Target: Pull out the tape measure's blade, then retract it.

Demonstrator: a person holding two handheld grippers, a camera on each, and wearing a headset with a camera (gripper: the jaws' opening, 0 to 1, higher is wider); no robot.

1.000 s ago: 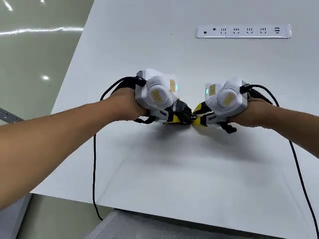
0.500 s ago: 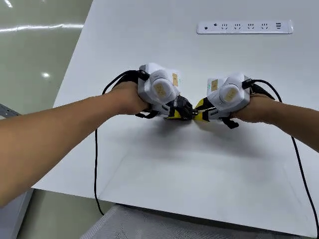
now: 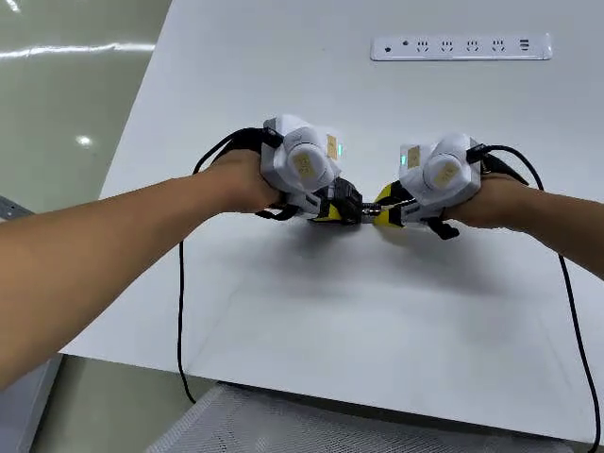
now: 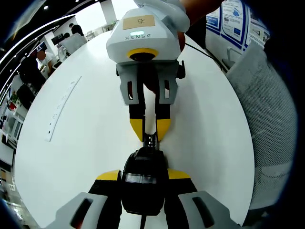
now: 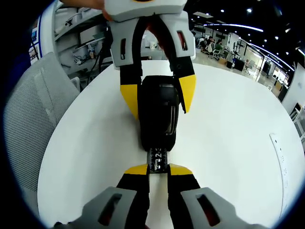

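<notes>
- Two grippers meet over the near half of the white table (image 3: 311,321). The left gripper (image 4: 143,175) has its jaws clamped on the black tape measure (image 4: 141,191).
- Facing it, the right gripper (image 5: 158,169) has its jaws pinched shut on the tip of the blade (image 5: 156,157), and only a short numbered stretch is out of the case.
- To extend well, I judge the right hand should draw straight along the blade's line while the left holds the case firm and level, so the blade does not kink.
- The power strip (image 3: 461,47) lies well apart at the far edge.

Right tongs (image 5: 157,171) pinch blade (image 5: 157,159); left tongs (image 5: 158,100) clamp black case (image 5: 157,125).
</notes>
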